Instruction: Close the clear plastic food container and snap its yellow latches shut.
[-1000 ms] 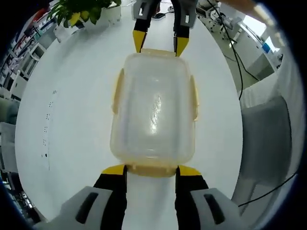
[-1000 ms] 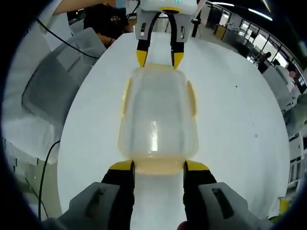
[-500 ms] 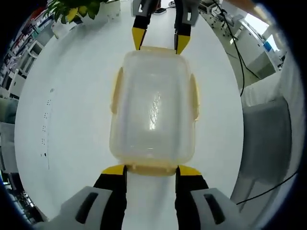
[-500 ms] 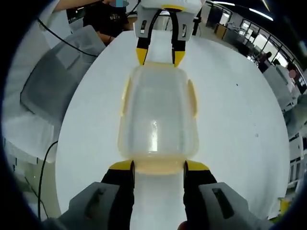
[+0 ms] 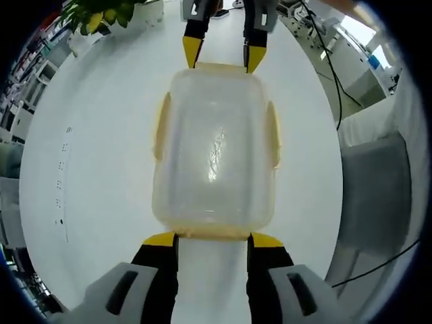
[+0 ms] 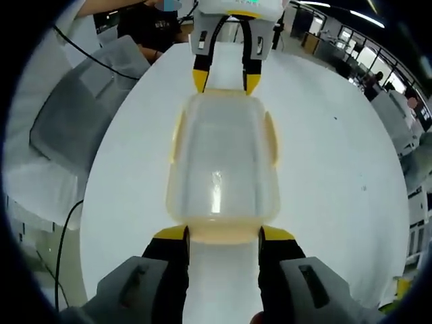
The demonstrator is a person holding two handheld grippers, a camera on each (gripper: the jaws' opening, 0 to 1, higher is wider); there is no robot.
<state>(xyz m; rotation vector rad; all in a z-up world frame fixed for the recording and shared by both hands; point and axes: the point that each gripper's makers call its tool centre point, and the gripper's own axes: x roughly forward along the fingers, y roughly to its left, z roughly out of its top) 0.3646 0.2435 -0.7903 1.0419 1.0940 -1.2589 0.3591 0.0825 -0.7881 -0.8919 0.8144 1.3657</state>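
A clear plastic food container lies lengthwise on the white table with its lid resting on top. Yellow latches run along its long sides. My left gripper is open, its yellow tips flanking the near short end and its yellow end latch. At the far short end my right gripper stands the same way. From the right gripper view, the container has my right gripper open at its near end, and my left gripper open at the far end.
A potted green plant stands at the table's far edge. Black cables run off the table beside a grey covered chair. A grey plastic-wrapped object and a person sit beyond the table's edge.
The left gripper view has crept forward a little, so the container looks slightly larger and higher. Both grippers stay at the container's two ends with jaws unchanged.
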